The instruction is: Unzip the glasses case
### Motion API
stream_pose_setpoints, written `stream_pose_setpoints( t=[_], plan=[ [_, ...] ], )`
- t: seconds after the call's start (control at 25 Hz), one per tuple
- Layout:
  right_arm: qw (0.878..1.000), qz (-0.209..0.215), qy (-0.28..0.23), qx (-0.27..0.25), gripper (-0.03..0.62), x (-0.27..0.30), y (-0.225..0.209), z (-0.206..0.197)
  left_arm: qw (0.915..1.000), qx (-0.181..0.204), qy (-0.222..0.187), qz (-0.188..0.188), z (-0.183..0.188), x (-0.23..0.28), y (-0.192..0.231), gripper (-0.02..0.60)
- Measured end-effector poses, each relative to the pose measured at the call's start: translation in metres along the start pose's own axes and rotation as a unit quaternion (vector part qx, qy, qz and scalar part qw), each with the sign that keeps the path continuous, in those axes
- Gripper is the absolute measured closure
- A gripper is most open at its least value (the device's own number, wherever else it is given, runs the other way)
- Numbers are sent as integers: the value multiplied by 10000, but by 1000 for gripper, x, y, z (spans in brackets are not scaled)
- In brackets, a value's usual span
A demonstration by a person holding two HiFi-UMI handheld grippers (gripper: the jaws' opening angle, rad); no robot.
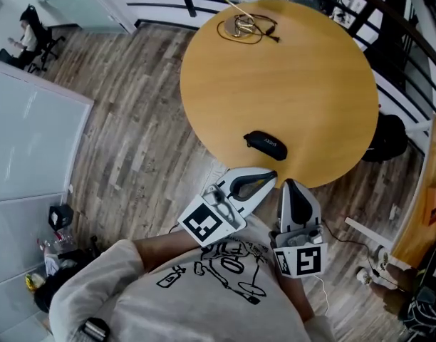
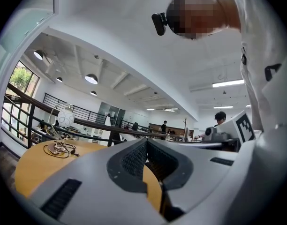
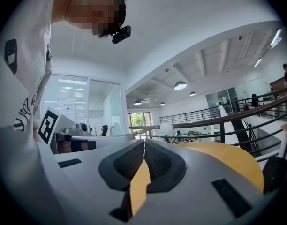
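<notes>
So the black glasses case (image 1: 265, 144) is lying flat on the round wooden table (image 1: 289, 70), near its closest edge. The long axis runs roughly left to right, with the right end angled a bit toward the person. Can't spot the zipper pull. The left gripper (image 1: 272, 177) and right gripper (image 1: 288, 184) hover nearby, both pinched closed on nothing.

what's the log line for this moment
left gripper: shut, empty | right gripper: shut, empty | glasses case: closed on table, untouched
</notes>
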State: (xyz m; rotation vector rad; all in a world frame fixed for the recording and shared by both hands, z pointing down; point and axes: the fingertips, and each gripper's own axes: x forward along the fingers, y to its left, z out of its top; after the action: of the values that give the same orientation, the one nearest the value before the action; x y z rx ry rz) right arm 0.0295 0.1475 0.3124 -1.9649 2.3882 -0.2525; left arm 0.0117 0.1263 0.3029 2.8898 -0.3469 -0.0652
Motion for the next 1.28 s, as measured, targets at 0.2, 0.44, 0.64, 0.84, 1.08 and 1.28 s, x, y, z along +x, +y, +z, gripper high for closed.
stream_pose_setpoints(
  t=[0.2,0.44,0.64,0.84,1.08,1.28],
  plan=[
    [9999,-73,52,-83,571,50,-7,7,9998,-31,42,-196,11,12,43,575],
    [9997,-176,88,-162,571,94,-9,12,9993,-114,15,-343,22,19,84,575],
    [9992,-319,145,-171,572,120,-14,13,9988,-115,76,-478,26,25,111,575],
    [9987,-359,331,-134,572,134,-15,9,9978,-173,232,-596,22,27,121,575],
    [9973,-452,565,-99,572,135,-24,-5,9968,-165,360,-700,6,35,126,575],
    [9972,-445,577,-169,572,130,-35,-7,9961,-70,467,-742,-1,42,121,576]
  ],
)
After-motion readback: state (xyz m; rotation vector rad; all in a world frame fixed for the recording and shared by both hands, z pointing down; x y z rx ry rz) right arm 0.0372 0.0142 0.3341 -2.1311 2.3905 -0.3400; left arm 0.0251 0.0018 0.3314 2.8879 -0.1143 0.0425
